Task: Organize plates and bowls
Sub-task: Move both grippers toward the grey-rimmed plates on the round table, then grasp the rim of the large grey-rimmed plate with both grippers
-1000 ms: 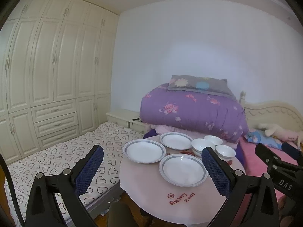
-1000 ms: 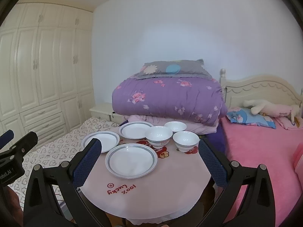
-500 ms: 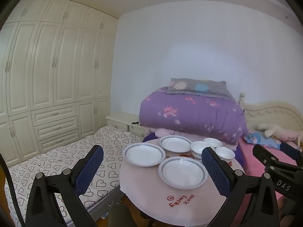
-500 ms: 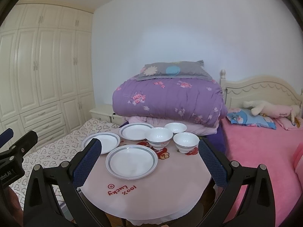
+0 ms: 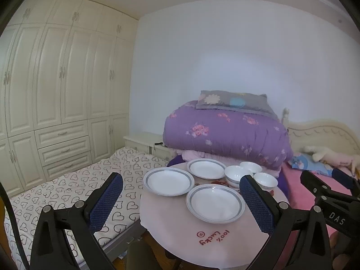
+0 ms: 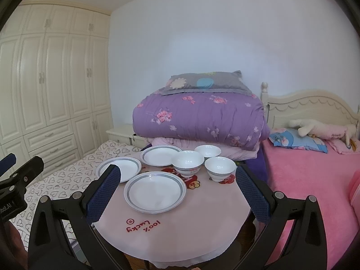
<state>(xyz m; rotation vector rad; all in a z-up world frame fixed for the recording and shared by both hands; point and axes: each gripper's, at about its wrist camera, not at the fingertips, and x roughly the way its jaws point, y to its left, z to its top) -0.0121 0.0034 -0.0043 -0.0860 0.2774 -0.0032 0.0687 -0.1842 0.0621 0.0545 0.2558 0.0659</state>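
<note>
A small round table with a pink cloth carries three white plates with grey rims and three white bowls. The nearest plate lies at the table's middle, a second plate to its left, a third plate behind. Bowls stand at the back right: one in the middle, one to the right, one furthest back. My right gripper is open, hanging short of the table with nothing in it. My left gripper is open too, held before the nearest plate and the left plate.
A folded purple quilt with a grey pillow is stacked just behind the table. A pink bed lies to the right, a heart-patterned mattress to the left, cream wardrobes beyond it.
Both cameras have tilted slightly, so the table and dishes sit a little lower in view. The dishes have not moved and both grippers stay open.
</note>
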